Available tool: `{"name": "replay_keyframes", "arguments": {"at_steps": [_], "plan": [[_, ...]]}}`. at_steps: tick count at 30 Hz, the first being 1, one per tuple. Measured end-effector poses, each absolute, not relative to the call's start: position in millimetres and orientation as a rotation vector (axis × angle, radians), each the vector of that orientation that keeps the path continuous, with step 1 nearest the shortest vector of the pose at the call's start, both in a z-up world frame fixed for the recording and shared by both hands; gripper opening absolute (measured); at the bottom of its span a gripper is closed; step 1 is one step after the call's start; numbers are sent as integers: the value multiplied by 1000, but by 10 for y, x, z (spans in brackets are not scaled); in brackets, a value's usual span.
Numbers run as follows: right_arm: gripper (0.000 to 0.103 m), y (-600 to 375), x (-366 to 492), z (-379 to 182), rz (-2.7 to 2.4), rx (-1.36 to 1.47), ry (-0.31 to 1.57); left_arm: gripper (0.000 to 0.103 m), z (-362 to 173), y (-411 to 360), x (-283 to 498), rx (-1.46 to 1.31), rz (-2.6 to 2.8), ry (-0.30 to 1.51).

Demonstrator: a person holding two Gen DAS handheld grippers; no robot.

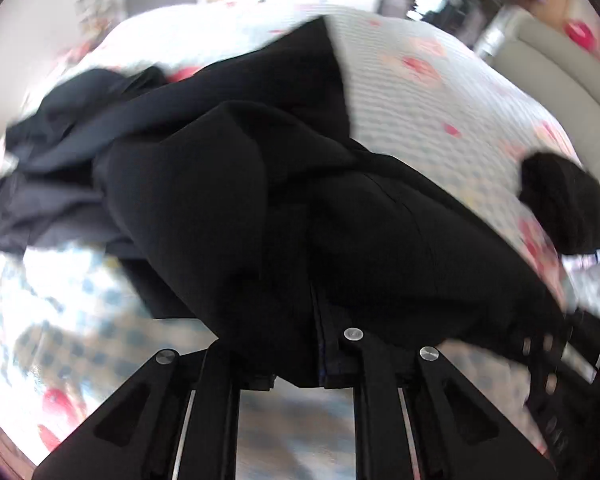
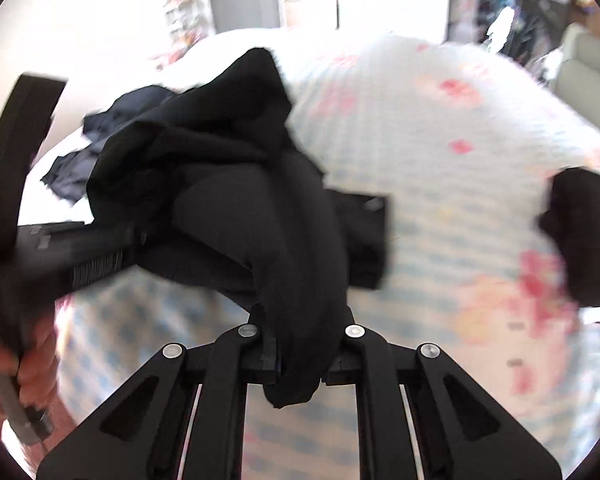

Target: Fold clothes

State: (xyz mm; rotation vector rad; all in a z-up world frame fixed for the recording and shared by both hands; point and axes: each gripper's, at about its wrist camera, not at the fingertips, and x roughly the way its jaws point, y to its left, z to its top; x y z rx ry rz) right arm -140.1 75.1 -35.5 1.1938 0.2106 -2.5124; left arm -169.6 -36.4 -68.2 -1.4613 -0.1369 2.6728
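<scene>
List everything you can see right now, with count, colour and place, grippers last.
black garment: one, black, bunched on the bed, lifted at its near edge by both grippers
dark grey cloth: one, dark grey, crumpled behind the garment at left
black bundle: one, black, at the bed's right edge
bedspread: one, pale check with pink prints, under everything
left gripper: black, shut on the garment
right gripper: black, shut on the garment
hand: one, lower left, holding the left gripper

Black garment (image 1: 300, 200); bedspread (image 1: 420, 112) white, blue-checked (blurred, seemingly), with pink-red flower patches.
</scene>
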Motion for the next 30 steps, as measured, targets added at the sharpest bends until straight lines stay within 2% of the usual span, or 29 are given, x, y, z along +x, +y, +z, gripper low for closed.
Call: {"name": "replay_keyframes", "arguments": {"at_steps": [7, 10, 13, 15, 17, 18, 19, 20, 21, 22, 24, 27, 30], "plan": [[9, 1688, -939, -113, -2762, 1222, 236, 13, -618, 971, -1268, -1357, 2368, -87], [9, 2153, -712, 43, -2853, 1269, 138, 13, -564, 1511, -1075, -1311, 2257, -86], [9, 2432, -464, 119, -2913, 1324, 125, 13, -594, 1814, -907, -1305, 2171, -127], [10, 2494, -317, 73, -2915, 1376, 155, 15, -656, 1832, -801, -1313, 2143, -147], [22, 2581, -205, -8, -2881, 1427, 99, 19, -717, 1850, -695, -1321, 2114, -166], [28, 2611, -167, -25, -2872, 1421, 50, 24, -698, 1690, -672, -1298, 2109, -249], [30, 2623, -118, -6, -2867, 1388, -17, 38, -669, 1493, -655, -1268, 2104, -346], [31, 2635, -80, 46, -2862, 1345, -84, 46, -639, 1296, -638, -1236, 2096, -443], [32, 2645, -42, 101, -2858, 1302, -141, 54, -589, 1129, -630, -1214, 2126, -484], [39, 2654, 1, 175, -2860, 1265, -160, 58, -536, 967, -625, -1194, 2164, -513], [48, 2608, -11, 302, -2832, 1201, -187, 62, -428, 645, -613, -1152, 2240, -572], [53, 2380, -23, 494, -2804, 1082, -186, 63, -279, 227, -664, -1094, 2312, -675], [58, 2210, -33, 665, -2900, 1010, -88, 64, -163, 10, -646, -1029, 2400, -726]]}}
